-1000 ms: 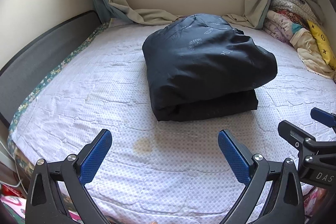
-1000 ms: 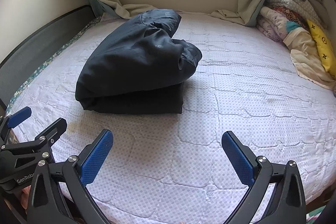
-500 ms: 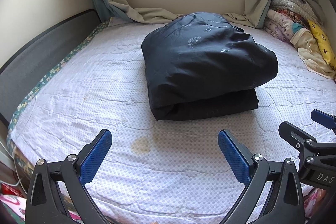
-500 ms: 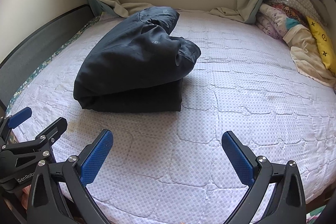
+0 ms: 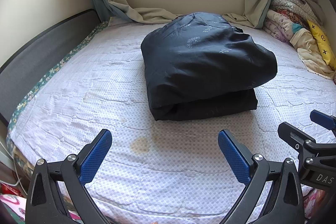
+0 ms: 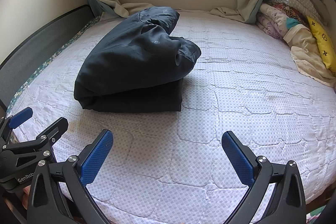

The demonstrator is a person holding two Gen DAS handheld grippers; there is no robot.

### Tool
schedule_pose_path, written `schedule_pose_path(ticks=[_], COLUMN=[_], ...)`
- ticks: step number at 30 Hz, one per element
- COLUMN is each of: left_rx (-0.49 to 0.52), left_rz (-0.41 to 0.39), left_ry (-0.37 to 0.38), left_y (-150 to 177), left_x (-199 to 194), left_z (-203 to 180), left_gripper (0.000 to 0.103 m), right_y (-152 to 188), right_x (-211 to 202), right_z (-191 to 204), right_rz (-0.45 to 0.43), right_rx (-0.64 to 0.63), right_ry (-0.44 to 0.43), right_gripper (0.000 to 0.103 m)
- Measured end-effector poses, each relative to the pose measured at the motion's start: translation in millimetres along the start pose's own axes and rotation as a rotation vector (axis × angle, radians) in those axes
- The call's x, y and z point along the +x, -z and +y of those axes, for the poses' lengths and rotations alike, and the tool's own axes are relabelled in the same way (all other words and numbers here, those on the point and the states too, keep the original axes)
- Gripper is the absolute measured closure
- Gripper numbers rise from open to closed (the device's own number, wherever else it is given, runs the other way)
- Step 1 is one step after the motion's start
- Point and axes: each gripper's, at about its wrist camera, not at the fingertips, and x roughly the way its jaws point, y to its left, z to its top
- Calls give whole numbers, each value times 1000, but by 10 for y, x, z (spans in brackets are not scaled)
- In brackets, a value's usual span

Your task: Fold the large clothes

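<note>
Little has moved over the last second: the folded dark garment (image 5: 205,68) sits slightly lower and nearer in both views, so both tongs have eased toward it a touch; nothing on the bed has shifted. Left tongs (image 5: 164,152) are spread wide, holding nothing, above the near edge of the bed (image 5: 84,81). Right tongs (image 6: 168,153) are likewise spread wide and empty. The garment lies folded in a thick bundle on the quilted mattress cover, at about 12 o'clock from the left tongs and about 11 o'clock from the right tongs, apart from both. The left view shows pale printed lettering and a leaf sprig on the garment's top face, too distorted to read, plus a yellowish stain (image 5: 139,144) on the cover between the pads; the right view shows the bundle's rumpled right end instead. The left view catches the right tongs' body at 4 o'clock, marked "DAS"; the right view catches the left one at 8 o'clock, marked "GenRob". A pile of bedding (image 6: 294,20) sits at 2 o'clock.
</note>
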Motion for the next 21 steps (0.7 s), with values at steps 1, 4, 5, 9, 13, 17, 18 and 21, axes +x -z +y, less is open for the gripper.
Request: schedule_pose_path(ticks=[1, 4, 5, 9, 13, 17, 18, 21], left_rx=[0, 1, 0, 4, 11, 11, 11, 13], left_rz=[0, -1, -1, -8, -12, -18, -21, -33], left_ry=[0, -2, -2, -9, -8, 3, 5, 12], left_y=[0, -3, -5, -10, -19, -25, -27, -35], left_x=[-3, -6, -2, -26, -39, -61, -68, -92], left_z=[1, -1, 0, 0, -11, -11, -11, -10], left_gripper=[1, 1, 1, 1, 1, 1, 1, 1], right_y=[-1, 2, 3, 2, 7, 10, 11, 10], right_x=[1, 3, 1, -12, -14, -17, -17, -17], right_z=[0, 1, 1, 0, -11, -14, -14, -17], right_rz=[0, 2, 2, -2, -2, -1, -1, -1], right_rx=[0, -2, -3, -2, 1, 1, 0, 2], right_ry=[-1, -3, -4, -3, -1, 0, 1, 1], right_gripper=[0, 0, 0, 0, 0, 0, 0, 0])
